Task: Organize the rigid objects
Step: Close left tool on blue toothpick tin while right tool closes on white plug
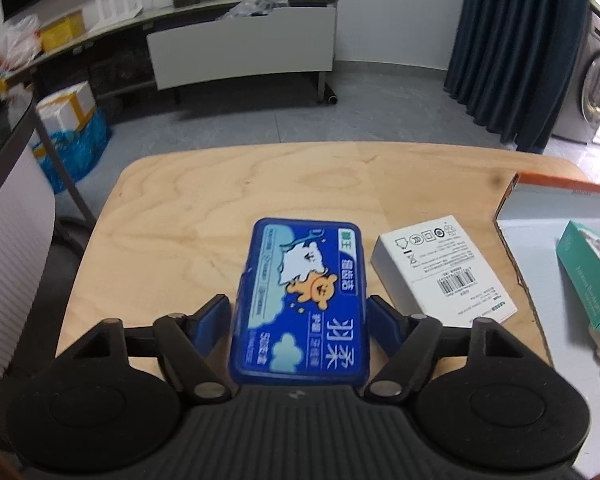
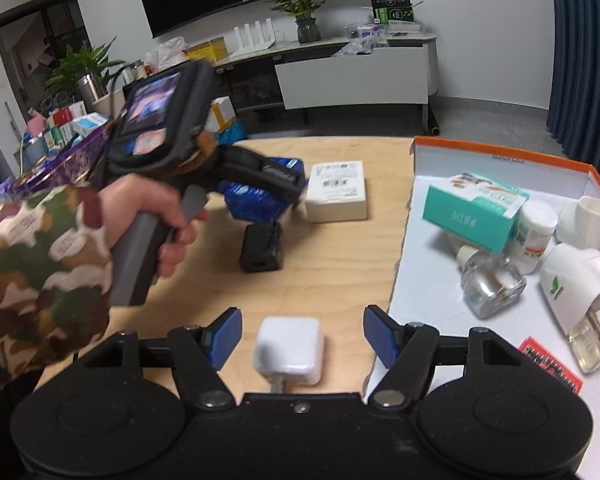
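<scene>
Blue cartoon-printed box point(image 1: 300, 304) clamped in left gripper point(image 1: 298, 312), above wooden table point(image 1: 204, 208)

You're seeing one blue case point(image 1: 300, 304), one white box point(image 2: 337, 191), one white charger point(image 2: 289, 350), one black block point(image 2: 261, 247), and two glass bottles point(image 2: 493, 285) point(image 2: 594, 338).

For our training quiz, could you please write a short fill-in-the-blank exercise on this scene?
1. The left gripper grips a ____ case.
2. Between the right gripper's open fingers lies a white ____.
3. The green carton lies inside the ____-rimmed box.

Missing words: blue; charger; orange
</scene>
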Demonstrator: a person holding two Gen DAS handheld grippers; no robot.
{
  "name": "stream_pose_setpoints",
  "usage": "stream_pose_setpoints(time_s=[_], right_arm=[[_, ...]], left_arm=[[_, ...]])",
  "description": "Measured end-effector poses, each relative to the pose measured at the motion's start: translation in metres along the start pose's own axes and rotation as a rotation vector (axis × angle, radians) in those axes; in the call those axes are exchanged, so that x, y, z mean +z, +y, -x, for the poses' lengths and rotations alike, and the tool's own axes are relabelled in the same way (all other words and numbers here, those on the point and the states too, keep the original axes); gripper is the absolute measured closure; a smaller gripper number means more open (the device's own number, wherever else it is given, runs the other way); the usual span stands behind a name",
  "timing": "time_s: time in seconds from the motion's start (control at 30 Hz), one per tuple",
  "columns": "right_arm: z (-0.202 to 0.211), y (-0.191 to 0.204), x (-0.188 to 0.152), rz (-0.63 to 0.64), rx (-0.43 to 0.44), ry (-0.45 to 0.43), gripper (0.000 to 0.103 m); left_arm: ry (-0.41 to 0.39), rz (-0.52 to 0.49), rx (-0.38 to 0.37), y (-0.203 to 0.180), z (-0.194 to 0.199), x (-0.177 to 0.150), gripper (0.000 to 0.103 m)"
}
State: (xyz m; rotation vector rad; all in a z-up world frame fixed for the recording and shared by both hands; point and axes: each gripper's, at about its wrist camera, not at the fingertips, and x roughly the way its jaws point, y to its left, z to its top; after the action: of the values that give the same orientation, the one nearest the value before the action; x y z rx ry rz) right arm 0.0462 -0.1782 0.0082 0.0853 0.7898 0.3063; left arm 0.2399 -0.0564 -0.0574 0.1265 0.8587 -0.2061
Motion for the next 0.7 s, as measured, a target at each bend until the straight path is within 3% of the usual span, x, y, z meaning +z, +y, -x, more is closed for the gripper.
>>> stream_pose_setpoints(time_s=[0.07, 0.17, 0.27, 0.33, 0.7], right_arm=[[-0.004, 0.005, -0.003, 0.008, 0.000, 0.015, 0.022], [-0.010, 0.013, -0.008, 0.033, -0.014, 0.028, 0.024], [-0.018, 0.017, -0.012, 0.049, -0.036, 0.036, 0.036], [-0.024, 0.018, -0.014, 0.044, -0.057, 0.043, 0.051], [-0.005, 0.020, -0.017, 0.033, -0.100, -0.018, 0.052]], left_arm=[[-0.012, -0.017, -0.016, 0.000, 0.000, 0.003, 0.040], [-0.022, -0.022, -0.017, 0.006, 0.003, 0.000, 0.040], [-0.030, 0.013, -0.001, 0.020, 0.012, -0.006, 0.040], [-0.035, 0.040, 0.005, 0.029, 0.022, -0.010, 0.040], [-0.097, 0.152, 0.056, 0.052, 0.112, -0.047, 0.040]])
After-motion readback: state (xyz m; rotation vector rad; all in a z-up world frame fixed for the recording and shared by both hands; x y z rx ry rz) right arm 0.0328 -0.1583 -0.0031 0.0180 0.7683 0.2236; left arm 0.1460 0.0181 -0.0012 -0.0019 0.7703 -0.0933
